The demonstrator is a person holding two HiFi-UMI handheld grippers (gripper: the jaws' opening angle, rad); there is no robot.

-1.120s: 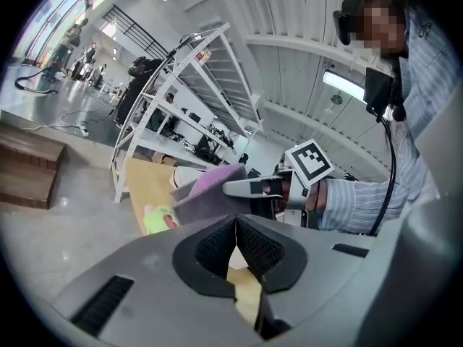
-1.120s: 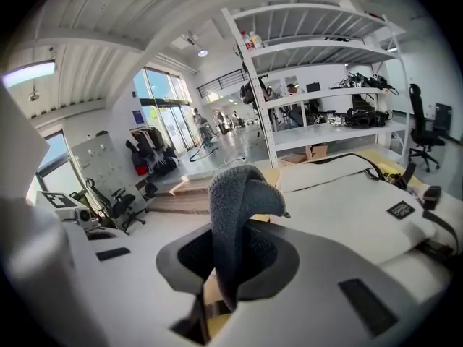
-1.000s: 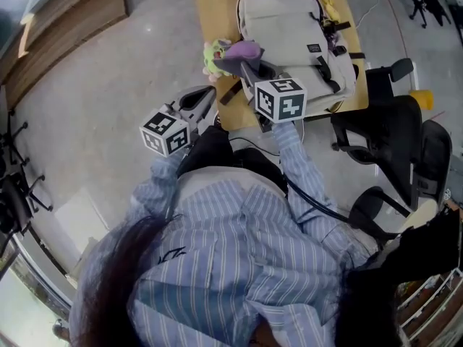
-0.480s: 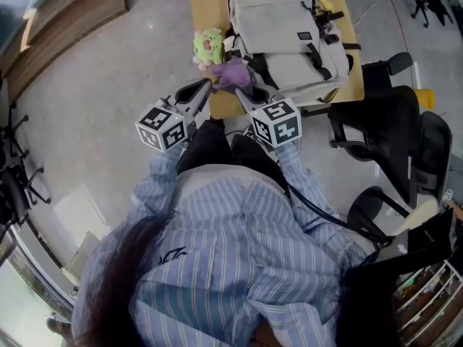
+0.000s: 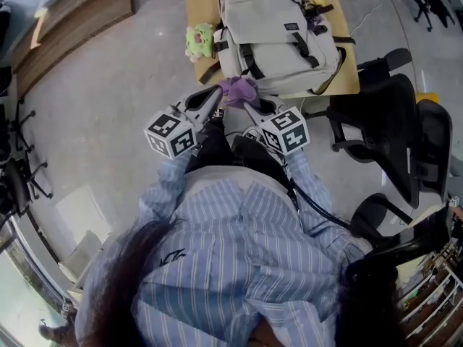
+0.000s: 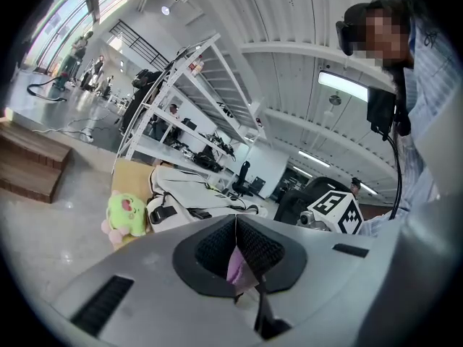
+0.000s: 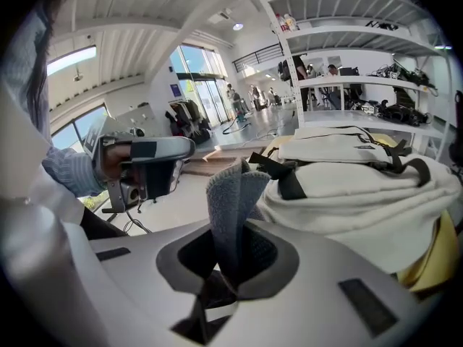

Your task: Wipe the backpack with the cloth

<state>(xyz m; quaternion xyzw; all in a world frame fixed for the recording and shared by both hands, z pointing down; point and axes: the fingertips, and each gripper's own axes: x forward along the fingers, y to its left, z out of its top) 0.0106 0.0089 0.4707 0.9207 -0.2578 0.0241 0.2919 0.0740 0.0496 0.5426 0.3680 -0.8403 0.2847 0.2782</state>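
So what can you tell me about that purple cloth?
The cloth is small, soft-looking and fuzzy, light purple, bunched into folds. The left claw and right claw each pinch it, holding it up by the near end of the cream backpack. I can't tell if it touches the backpack.

Backpack (image 5: 278,35) fills most of the table (image 5: 199,2); plush toy (image 5: 197,40) crowds its left edge, 2 chairs (image 5: 376,118) block the right; floor (image 5: 108,92) on the left lies open.

Blue-and-white striped long-sleeved shirt (image 5: 239,251), long dark hair (image 5: 119,284), thin black cable (image 5: 318,207) by right sleeve, grey left tongs (image 5: 215,95), grey right tongs (image 5: 249,105), black-and-white marker cubes (image 5: 171,134).
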